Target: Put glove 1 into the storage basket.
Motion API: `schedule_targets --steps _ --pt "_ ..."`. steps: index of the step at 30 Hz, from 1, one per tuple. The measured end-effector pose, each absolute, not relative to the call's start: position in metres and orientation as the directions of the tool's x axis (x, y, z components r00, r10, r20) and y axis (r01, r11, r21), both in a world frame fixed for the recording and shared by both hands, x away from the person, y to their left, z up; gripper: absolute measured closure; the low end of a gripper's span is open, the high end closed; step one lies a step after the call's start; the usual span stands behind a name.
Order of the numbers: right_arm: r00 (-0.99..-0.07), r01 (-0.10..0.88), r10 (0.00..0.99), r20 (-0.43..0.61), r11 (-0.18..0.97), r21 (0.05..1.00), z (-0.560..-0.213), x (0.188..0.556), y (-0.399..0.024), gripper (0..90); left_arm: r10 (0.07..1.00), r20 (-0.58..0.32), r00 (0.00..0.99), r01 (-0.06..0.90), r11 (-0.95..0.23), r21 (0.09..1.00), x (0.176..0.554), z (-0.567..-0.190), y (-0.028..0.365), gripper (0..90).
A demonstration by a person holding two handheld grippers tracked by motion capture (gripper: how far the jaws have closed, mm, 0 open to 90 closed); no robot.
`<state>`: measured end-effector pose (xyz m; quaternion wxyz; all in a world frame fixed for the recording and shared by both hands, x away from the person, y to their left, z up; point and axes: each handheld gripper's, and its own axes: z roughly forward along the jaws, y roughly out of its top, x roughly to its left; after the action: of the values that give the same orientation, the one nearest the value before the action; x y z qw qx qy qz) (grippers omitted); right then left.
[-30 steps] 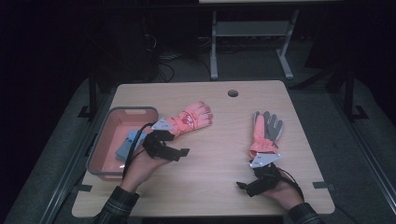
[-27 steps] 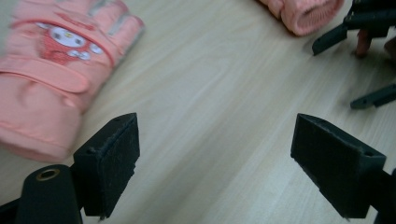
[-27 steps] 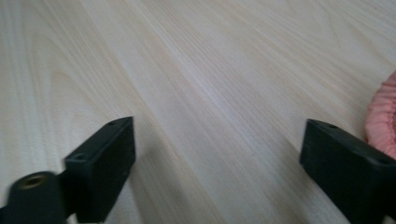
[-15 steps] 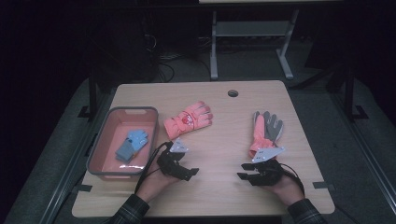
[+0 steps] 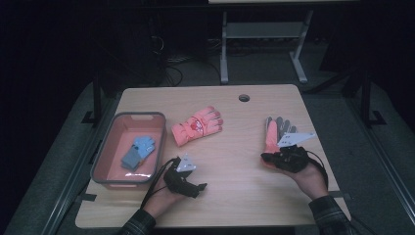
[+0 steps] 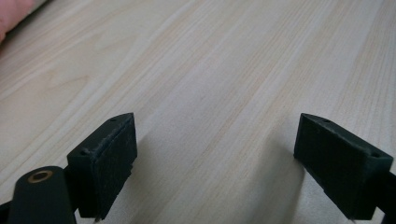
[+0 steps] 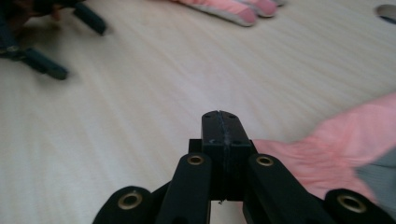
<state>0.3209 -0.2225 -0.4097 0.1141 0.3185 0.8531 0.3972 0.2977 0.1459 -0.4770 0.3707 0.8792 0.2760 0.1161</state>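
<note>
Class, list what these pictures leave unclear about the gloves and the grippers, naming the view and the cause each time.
- Cuff of the grey-and-pink glove: high view, hidden under the right gripper.
- Whether fabric sits between the shut jaws of the right gripper: right gripper view, jaws meet flush, glove lies beside them.
- Pattern on the pink glove: high view, too small.
- Left gripper: right gripper view, blurred.
- Blue glove in the bin: high view, dim, detail unreadable.

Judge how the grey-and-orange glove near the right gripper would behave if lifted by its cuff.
The grey-and-orange glove lies flat with its fingers spread, so it is probably soft and would droop from the cuff. It looks padded yet thin, so likely light for its size. Its fabric seems matte, so the right gripper should not slip much, though a pinch might catch only one layer.
</note>
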Motion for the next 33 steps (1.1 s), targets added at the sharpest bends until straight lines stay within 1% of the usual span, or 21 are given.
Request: schedule_targets --steps 4,6,10,12,17,25,28,33 --pt "-0.72 0.488 0.691 0.066 0.436 0.756 -0.407 0.34 -0.243 90.0 0.565 0.002 0.825 0.394 -0.578 0.714 0.296 -0.477 0.148 12.9" --pt "-0.712 0.494 0.699 0.069 0.429 0.756 -0.407 0.344 -0.247 90.0 0.563 0.001 0.827 0.391 -0.575 0.719 0.296 -0.477 0.148 12.8" --pt "-0.668 0.521 0.742 0.061 0.408 0.75 -0.408 0.361 -0.259 90.0 0.565 -0.003 0.825 0.394 -0.571 0.72 0.296 -0.478 0.147 12.8" --pt "-0.664 0.524 0.746 0.059 0.407 0.748 -0.409 0.364 -0.26 90.0 0.565 -0.003 0.825 0.394 -0.572 0.72 0.296 -0.478 0.147 12.9" --pt "-0.623 0.556 0.78 0.062 0.385 0.737 -0.419 0.379 -0.271 90.0 0.563 -0.005 0.826 0.394 -0.571 0.72 0.296 -0.478 0.147 12.9" --pt "-0.604 0.589 0.793 0.073 0.384 0.711 -0.431 0.384 -0.276 90.0 0.555 -0.006 0.832 0.389 -0.575 0.72 0.297 -0.478 0.145 12.9" --pt "-0.611 0.6 0.789 0.065 0.408 0.688 -0.439 0.386 -0.274 90.0 0.553 -0.003 0.833 0.385 -0.577 0.72 0.297 -0.478 0.145 12.9" --pt "-0.629 0.593 0.775 0.063 0.426 0.683 -0.442 0.385 -0.271 90.0 0.552 -0.003 0.834 0.385 -0.578 0.72 0.298 -0.478 0.144 12.9"
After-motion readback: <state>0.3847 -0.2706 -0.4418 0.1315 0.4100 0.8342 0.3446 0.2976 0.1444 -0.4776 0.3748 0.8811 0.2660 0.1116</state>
